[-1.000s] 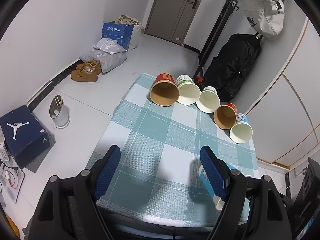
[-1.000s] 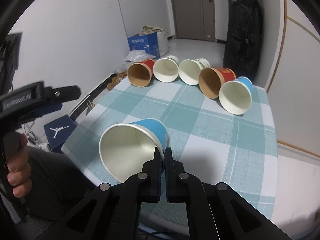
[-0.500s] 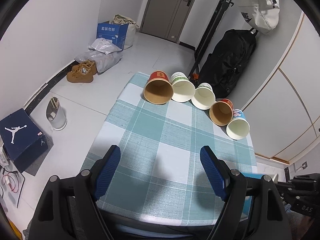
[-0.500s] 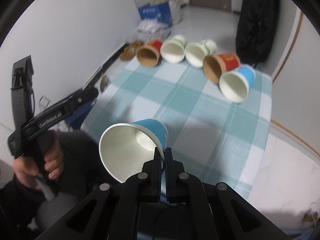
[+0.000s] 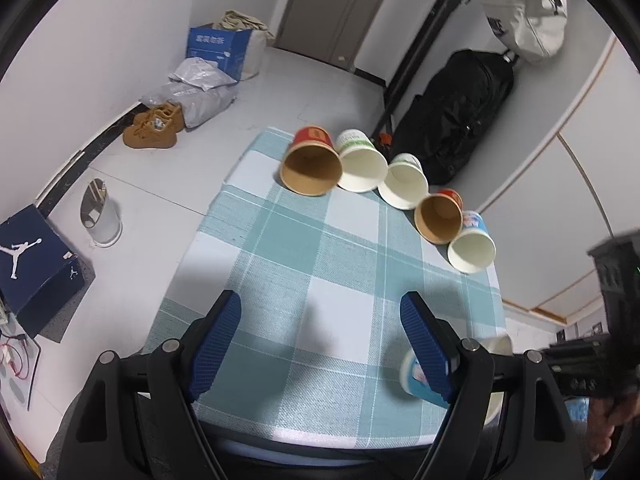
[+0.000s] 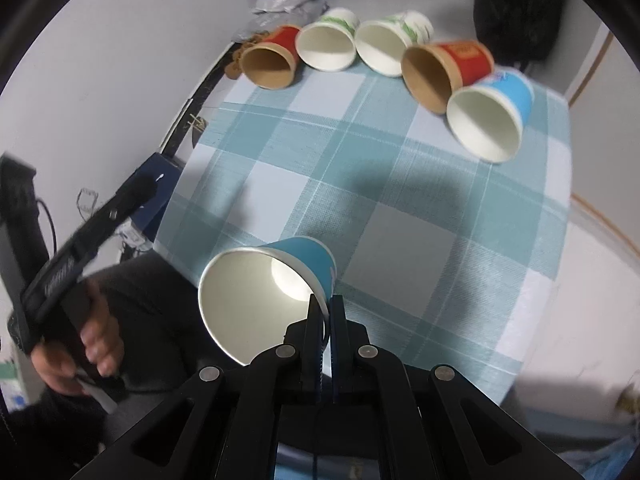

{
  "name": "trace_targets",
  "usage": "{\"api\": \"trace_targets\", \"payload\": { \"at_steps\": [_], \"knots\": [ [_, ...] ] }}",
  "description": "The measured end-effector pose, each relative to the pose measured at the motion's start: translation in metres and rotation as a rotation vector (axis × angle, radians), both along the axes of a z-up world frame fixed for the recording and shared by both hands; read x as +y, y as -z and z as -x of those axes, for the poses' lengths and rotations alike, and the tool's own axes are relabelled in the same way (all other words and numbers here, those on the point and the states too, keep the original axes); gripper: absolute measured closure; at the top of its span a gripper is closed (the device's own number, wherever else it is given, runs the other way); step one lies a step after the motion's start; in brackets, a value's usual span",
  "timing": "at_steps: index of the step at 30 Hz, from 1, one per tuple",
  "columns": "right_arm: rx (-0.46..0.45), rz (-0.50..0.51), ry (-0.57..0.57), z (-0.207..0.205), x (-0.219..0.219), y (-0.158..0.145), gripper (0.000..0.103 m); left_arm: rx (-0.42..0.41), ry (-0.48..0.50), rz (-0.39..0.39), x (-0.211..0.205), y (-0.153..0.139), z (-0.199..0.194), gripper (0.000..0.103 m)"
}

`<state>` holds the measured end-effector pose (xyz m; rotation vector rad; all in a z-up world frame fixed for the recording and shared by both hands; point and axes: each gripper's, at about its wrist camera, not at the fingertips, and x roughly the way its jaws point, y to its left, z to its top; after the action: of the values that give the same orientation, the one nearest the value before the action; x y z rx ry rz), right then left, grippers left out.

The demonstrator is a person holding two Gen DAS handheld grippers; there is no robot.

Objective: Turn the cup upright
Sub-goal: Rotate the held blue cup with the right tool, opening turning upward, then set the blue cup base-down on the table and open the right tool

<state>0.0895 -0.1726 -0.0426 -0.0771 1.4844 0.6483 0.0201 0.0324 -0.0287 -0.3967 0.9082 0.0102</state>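
Note:
My right gripper (image 6: 326, 306) is shut on the rim of a blue paper cup (image 6: 266, 292) and holds it tilted above the near edge of the checked table (image 6: 400, 184), mouth toward the camera. In the left wrist view the same cup (image 5: 420, 374) shows partly behind the right finger at the table's near right. My left gripper (image 5: 320, 334) is open and empty above the table's near edge.
Several paper cups lie on their sides in a row at the far edge: red (image 5: 310, 164), white-green (image 5: 360, 164), white (image 5: 404, 186), red (image 5: 438, 218), blue (image 5: 472, 248). A black backpack (image 5: 460, 112) stands behind the table. A shoebox (image 5: 32, 256) sits on the floor left.
The right gripper has lifted the blue cup off the table and tipped it, base going down. The left gripper has risen slightly and stays open.

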Motion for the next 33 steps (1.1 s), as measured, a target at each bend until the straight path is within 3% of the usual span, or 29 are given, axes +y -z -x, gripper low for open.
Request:
{"api": "trace_targets", "payload": {
  "at_steps": [6, 14, 17, 18, 20, 24, 27, 29, 33],
  "knots": [
    [0.059, 0.020, 0.016, -0.013, 0.011, 0.009, 0.101, 0.006, 0.007, 0.008, -0.001, 0.001, -0.001, 0.025],
    [0.030, 0.003, 0.073, -0.033, 0.019, 0.015, 0.096, 0.003, 0.031, 0.023, -0.006, 0.002, -0.001, 0.025],
    [-0.007, -0.028, 0.112, -0.037, 0.016, 0.018, 0.073, -0.006, 0.046, -0.004, -0.011, 0.000, -0.001, 0.025],
    [-0.027, -0.048, 0.129, -0.037, 0.012, 0.018, 0.067, -0.008, 0.049, -0.011, -0.012, 0.000, 0.000, 0.025],
    [-0.060, -0.101, 0.163, -0.035, 0.004, 0.017, 0.067, -0.014, 0.050, -0.014, -0.013, -0.001, 0.000, 0.025],
    [-0.185, -0.192, 0.221, -0.021, -0.017, 0.007, 0.048, -0.020, 0.062, -0.006, -0.018, 0.000, -0.001, 0.025],
    [-0.298, -0.219, 0.282, -0.010, -0.034, 0.000, 0.047, -0.039, 0.075, -0.026, -0.026, -0.002, 0.000, 0.025],
    [-0.363, -0.255, 0.341, 0.000, -0.046, -0.005, 0.041, -0.058, 0.088, -0.032, -0.030, -0.004, 0.001, 0.025],
    [-0.523, -0.361, 0.421, 0.028, -0.063, -0.020, 0.019, -0.092, 0.124, -0.047, -0.039, -0.010, 0.005, 0.025]
  ]
}}
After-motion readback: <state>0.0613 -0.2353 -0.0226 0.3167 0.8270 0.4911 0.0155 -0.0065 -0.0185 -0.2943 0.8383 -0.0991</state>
